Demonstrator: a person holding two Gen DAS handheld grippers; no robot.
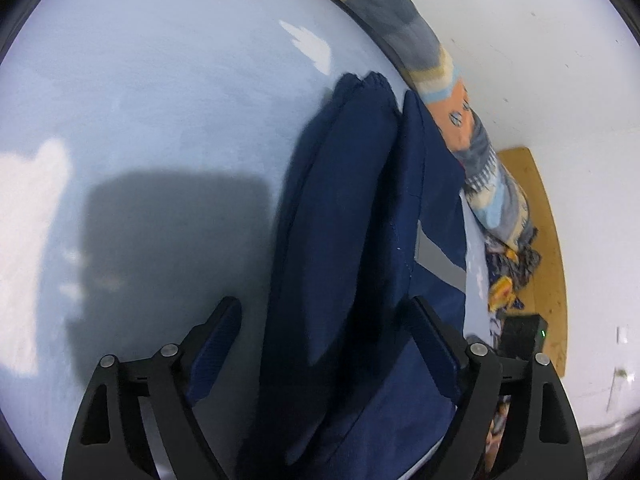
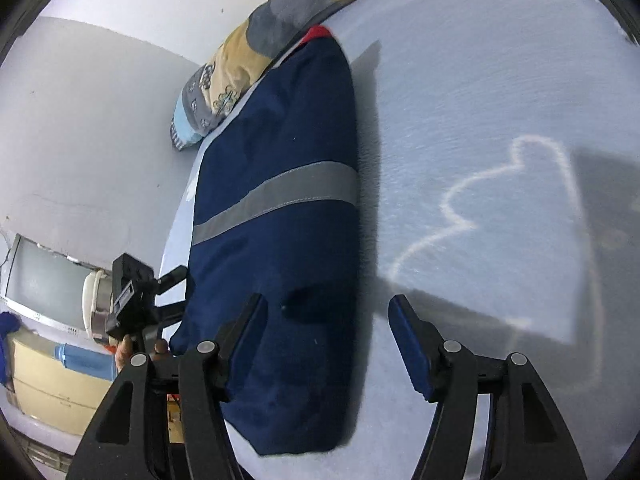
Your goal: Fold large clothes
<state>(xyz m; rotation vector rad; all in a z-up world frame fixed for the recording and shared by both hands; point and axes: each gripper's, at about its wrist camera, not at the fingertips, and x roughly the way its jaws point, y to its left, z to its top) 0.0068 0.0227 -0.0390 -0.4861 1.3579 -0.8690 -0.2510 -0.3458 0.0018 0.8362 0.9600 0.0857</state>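
Both grippers – left (image 1: 324, 344), right (image 2: 328, 332) – hang with jaws apart, gripping nothing. Between them I see the navy garment (image 2: 280, 184) folded narrow on the bed (image 2: 480, 80) – I judge it freed for another fold.

Navy garment (image 1: 340, 240) bottom cut off by frame edge; patterned blanket (image 1: 440, 92) blurred.
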